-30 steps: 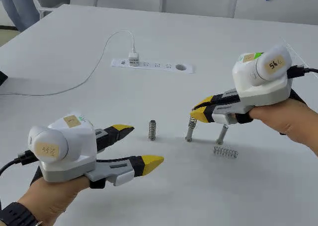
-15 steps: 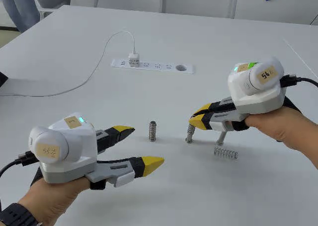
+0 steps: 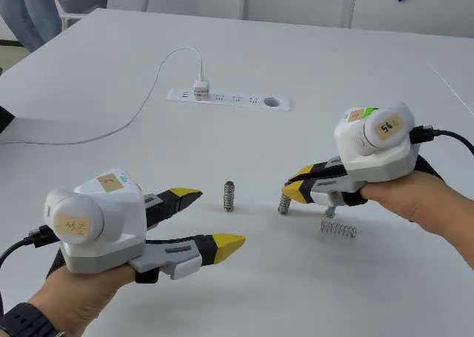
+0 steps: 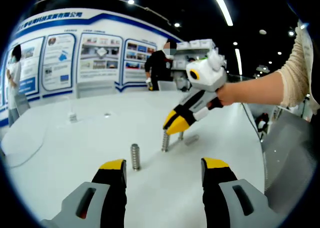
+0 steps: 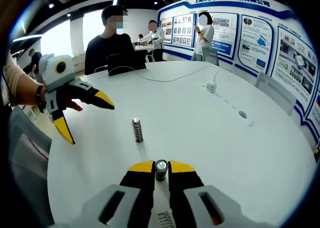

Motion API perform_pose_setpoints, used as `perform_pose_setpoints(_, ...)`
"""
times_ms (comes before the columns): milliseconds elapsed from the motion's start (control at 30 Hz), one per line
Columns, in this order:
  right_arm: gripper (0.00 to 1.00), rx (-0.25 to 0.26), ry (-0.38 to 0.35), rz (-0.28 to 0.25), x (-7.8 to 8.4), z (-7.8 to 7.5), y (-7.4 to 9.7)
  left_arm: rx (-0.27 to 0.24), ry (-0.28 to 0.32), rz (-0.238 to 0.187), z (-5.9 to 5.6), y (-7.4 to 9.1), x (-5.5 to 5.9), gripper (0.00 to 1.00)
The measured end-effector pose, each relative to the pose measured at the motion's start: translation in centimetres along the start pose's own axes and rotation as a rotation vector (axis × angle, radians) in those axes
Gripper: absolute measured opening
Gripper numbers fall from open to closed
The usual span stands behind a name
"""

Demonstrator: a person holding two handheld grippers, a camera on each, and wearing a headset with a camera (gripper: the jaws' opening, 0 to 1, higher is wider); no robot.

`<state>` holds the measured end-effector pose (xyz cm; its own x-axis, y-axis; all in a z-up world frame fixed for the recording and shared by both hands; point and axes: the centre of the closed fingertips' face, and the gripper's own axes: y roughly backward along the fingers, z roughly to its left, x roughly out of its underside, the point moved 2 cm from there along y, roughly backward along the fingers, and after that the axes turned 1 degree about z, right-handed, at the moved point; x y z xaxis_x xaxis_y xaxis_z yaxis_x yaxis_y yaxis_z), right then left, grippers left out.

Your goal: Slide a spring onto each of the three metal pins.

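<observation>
The left claw [image 3: 207, 219] hung wide open and empty over the counter [image 3: 244, 292]. Ahead of it the left pin [image 3: 229, 195] stood upright with a spring coiled around it. The middle pin [image 5: 161, 169], also upright and sprung, had its top pinched between the nearly closed jaws of the right claw [image 3: 291, 187]. The third pin [image 3: 329, 212] was mostly hidden behind that claw. Just beside it a loose spring [image 3: 338, 229] lay flat, its long axis running left to right.

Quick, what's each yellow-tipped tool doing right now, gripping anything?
Left tool: open, holding nothing.
Right tool: closed on the spring-wrapped silver metal pin.
</observation>
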<state>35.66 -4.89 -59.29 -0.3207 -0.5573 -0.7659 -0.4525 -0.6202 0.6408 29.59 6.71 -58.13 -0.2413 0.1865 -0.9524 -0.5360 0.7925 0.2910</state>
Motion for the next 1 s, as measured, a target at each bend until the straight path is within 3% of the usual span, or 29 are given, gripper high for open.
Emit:
perform_pose_setpoints(500, 0.11, 0.003, 0.001, 0.011, 0.58, -0.04, -0.52, -0.003, 0.001, 0.000, 0.06, 0.03, 0.02, 0.61)
perform_pose_setpoints(1000, 0.17, 0.020, -0.025, -0.008, 0.42, -0.16, 0.40, -0.003, -0.003, -0.003, 0.02, -0.07, -0.16, 0.61)
